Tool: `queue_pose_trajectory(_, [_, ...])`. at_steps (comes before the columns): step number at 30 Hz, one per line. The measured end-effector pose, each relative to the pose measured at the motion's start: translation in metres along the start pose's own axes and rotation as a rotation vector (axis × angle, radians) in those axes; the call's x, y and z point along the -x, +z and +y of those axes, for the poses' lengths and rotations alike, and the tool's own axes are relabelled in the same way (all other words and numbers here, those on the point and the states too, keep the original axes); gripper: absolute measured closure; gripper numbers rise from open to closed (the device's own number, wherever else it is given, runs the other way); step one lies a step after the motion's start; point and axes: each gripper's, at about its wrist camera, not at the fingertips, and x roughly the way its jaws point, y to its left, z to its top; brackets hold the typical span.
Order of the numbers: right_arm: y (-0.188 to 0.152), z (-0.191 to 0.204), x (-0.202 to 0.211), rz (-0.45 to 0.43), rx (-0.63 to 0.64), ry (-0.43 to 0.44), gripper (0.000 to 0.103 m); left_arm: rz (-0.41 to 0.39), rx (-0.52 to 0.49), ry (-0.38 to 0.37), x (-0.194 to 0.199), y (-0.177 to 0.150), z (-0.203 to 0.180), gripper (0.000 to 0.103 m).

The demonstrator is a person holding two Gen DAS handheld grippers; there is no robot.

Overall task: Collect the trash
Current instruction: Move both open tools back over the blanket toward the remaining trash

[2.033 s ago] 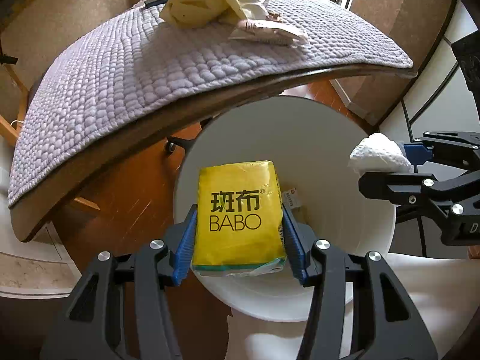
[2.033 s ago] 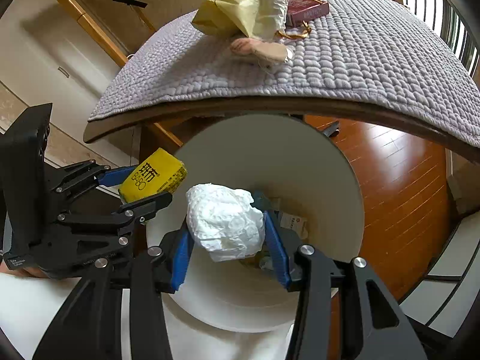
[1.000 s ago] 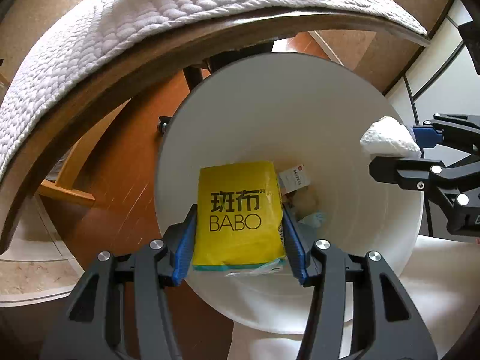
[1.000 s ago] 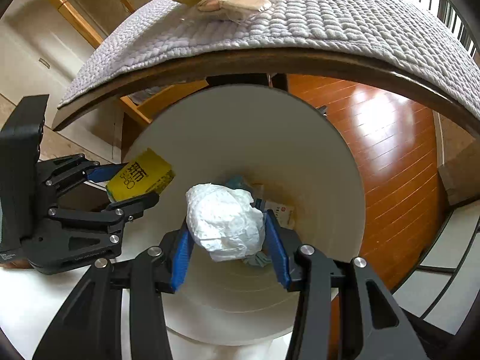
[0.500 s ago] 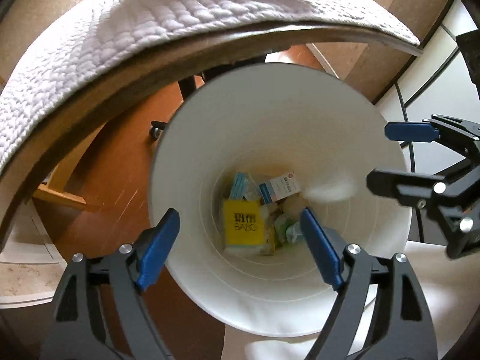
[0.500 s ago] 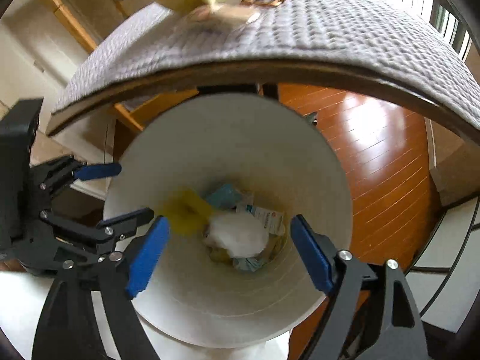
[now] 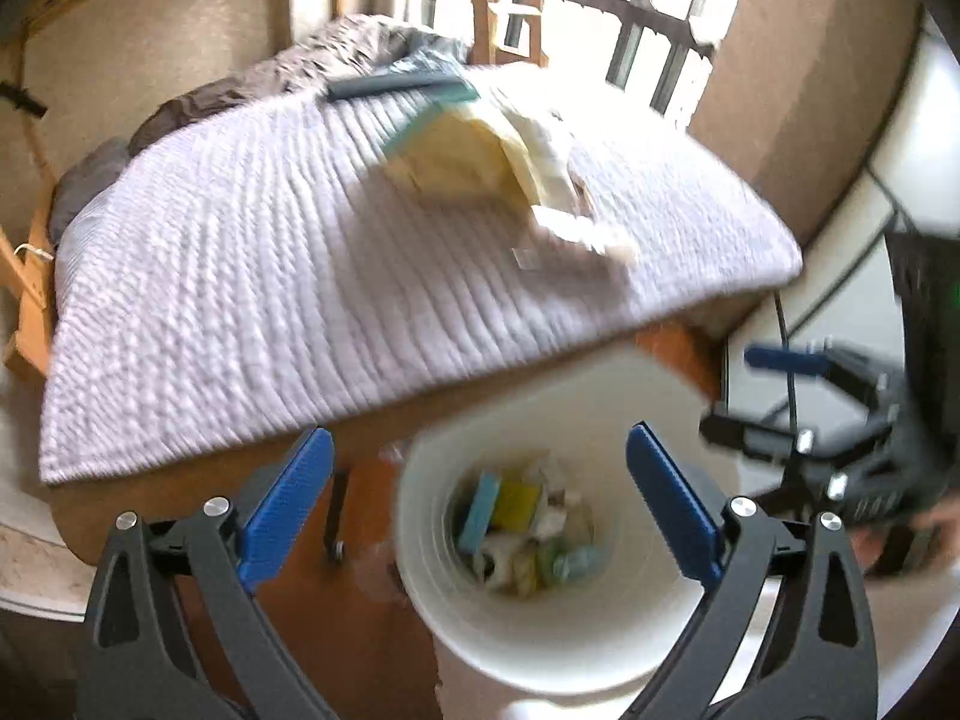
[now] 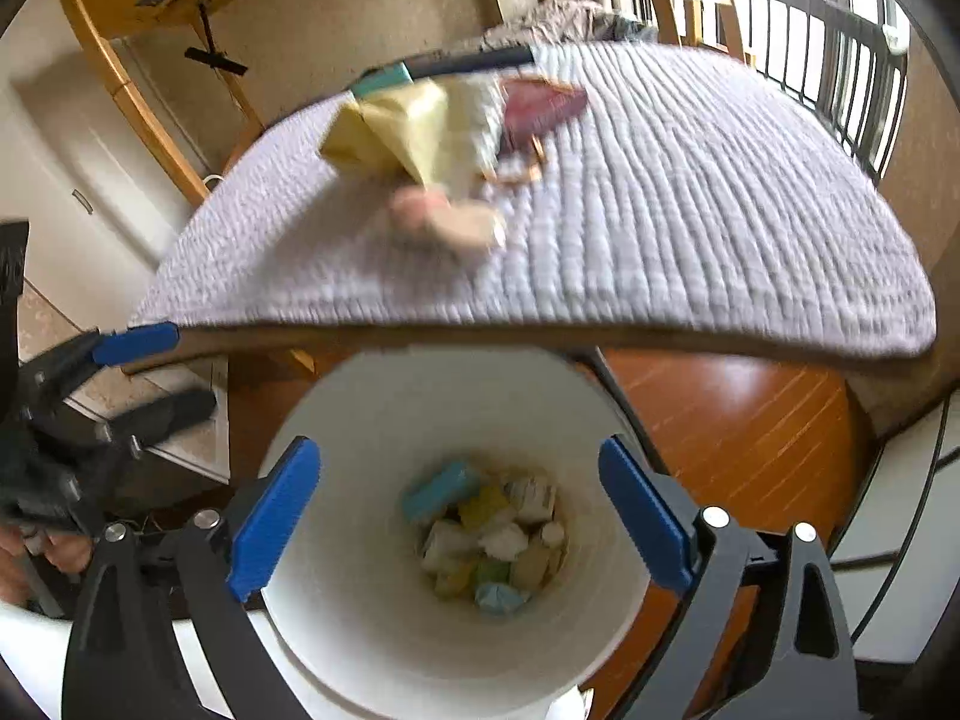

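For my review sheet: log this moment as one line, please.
left gripper: open, nothing held | right gripper: open, nothing held | bin: trash inside | bed: yellow bag, wrappers to collect

Crumpled wrappers and tissue heaped in the white bin beside the table.

Motion blur smears both views, so the scraps at the bottom of the white bin read only as coloured patches (blue, yellow, white). The pale pile on the quilt stays unidentifiable. The frame's rim cuts off the right gripper in the left wrist view.
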Motion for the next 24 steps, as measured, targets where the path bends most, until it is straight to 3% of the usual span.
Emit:
queue_pose_trajectory(4, [0.024,0.006,-0.005,-0.035,0.019,0.010,0.009,-0.050,0.015,0.023,0.002,0.035,0.015,0.004])
queue_pose_trajectory(10, [0.052,0.025,-0.023,-0.059,0.050,0.022,0.008,-0.098,-0.059,0.032,-0.013,0.086,0.026,0.002])
queue_pose_trajectory(16, [0.071,0.028,-0.041,-0.060,0.042,-0.010,0.008,-0.039,0.006,-0.058,-0.050,0.129,0.040,0.002])
queue_pose_trajectory(24, [0.086,0.025,-0.064,-0.045,0.036,-0.040,0.008,0.019,-0.005,-0.112,-0.095,0.159,0.038,0.002])
